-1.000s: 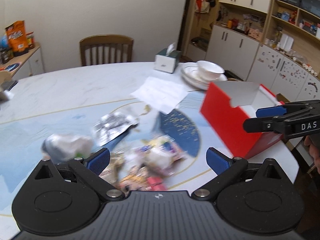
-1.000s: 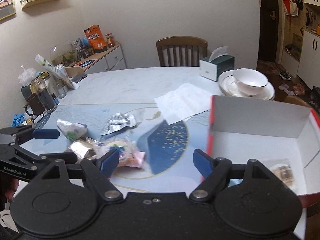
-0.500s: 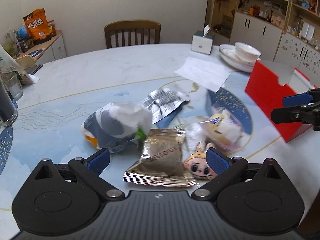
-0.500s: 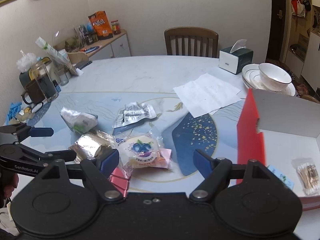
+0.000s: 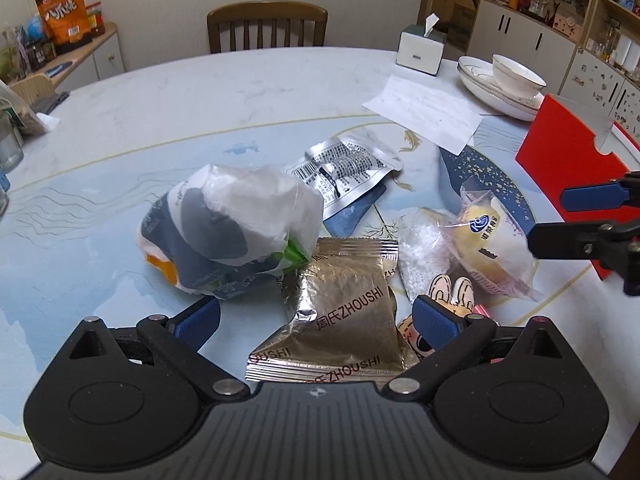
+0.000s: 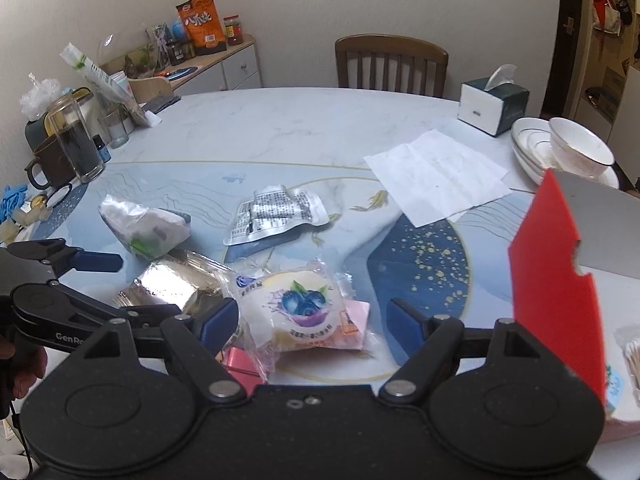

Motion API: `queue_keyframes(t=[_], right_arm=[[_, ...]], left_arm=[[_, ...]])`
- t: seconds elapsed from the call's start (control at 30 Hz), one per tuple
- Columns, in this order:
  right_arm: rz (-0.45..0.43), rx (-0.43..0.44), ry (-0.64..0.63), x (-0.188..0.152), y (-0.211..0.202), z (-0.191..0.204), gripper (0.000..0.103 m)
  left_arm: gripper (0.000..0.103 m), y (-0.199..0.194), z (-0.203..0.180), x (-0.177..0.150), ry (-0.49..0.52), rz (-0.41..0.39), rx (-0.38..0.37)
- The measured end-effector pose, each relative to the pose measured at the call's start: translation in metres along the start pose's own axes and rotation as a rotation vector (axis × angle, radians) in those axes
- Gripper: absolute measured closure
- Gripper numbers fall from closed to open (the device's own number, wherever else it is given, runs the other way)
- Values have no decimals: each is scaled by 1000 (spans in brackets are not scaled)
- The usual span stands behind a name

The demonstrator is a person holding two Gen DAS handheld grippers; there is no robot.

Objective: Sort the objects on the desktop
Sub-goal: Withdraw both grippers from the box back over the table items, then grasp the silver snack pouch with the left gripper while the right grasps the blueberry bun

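A pile of packets lies mid-table. My left gripper (image 5: 316, 318) is open, its fingers either side of a gold foil ZHOUSHI packet (image 5: 340, 312). A crumpled white and grey bag (image 5: 232, 228) lies left of it, a silver pouch (image 5: 344, 172) behind. My right gripper (image 6: 314, 322) is open over a blueberry pastry packet (image 6: 298, 308), which also shows in the left view (image 5: 492, 252). A red box (image 6: 560, 300) stands at the right with a packet of cotton swabs (image 6: 630, 354) inside.
A white paper sheet (image 6: 436, 176), tissue box (image 6: 494, 106), and stacked plates with a bowl (image 6: 576, 152) sit at the back right. Glasses, a mug (image 6: 52, 160) and bottles crowd the left edge. A chair (image 6: 390, 64) stands behind the table.
Both grippers swung left from the red box toward the pile and moved lower and closer. The left one now straddles the gold packet, the right one the blueberry packet.
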State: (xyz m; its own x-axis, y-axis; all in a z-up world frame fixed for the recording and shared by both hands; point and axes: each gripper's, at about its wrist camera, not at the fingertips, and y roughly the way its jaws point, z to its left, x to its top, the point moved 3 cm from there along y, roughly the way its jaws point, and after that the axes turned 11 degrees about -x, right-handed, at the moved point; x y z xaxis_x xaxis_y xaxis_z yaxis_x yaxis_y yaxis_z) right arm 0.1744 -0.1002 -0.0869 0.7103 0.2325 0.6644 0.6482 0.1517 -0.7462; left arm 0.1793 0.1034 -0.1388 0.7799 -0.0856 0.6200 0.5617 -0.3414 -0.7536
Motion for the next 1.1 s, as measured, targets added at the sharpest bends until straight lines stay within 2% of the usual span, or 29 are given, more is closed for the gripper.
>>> queue_keyframes(t=[0.27, 0.43, 0.57, 0.73, 0.9, 0.97, 1.03, 1.1], right_arm=[[18, 0, -62, 4, 22, 17, 22], [38, -6, -58, 2, 33, 18, 22], [58, -6, -39, -1, 43, 15, 21], [54, 5, -29, -2, 44, 14, 21], [40, 2, -46, -3, 43, 14, 24], [31, 1, -53, -3, 42, 14, 27], [21, -6, -58, -3, 40, 14, 37], [16, -9, -68, -2, 39, 13, 41]], left_arm=[[0, 15, 3, 6, -25, 26, 0], [1, 21, 10, 7, -65, 39, -5], [2, 24, 8, 7, -60, 50, -8], [12, 24, 7, 7, -53, 51, -14], [31, 23, -2, 7, -26, 51, -20], [36, 21, -5, 6, -25, 50, -26], [38, 20, -5, 6, -29, 45, -24], [42, 18, -4, 5, -33, 40, -24]])
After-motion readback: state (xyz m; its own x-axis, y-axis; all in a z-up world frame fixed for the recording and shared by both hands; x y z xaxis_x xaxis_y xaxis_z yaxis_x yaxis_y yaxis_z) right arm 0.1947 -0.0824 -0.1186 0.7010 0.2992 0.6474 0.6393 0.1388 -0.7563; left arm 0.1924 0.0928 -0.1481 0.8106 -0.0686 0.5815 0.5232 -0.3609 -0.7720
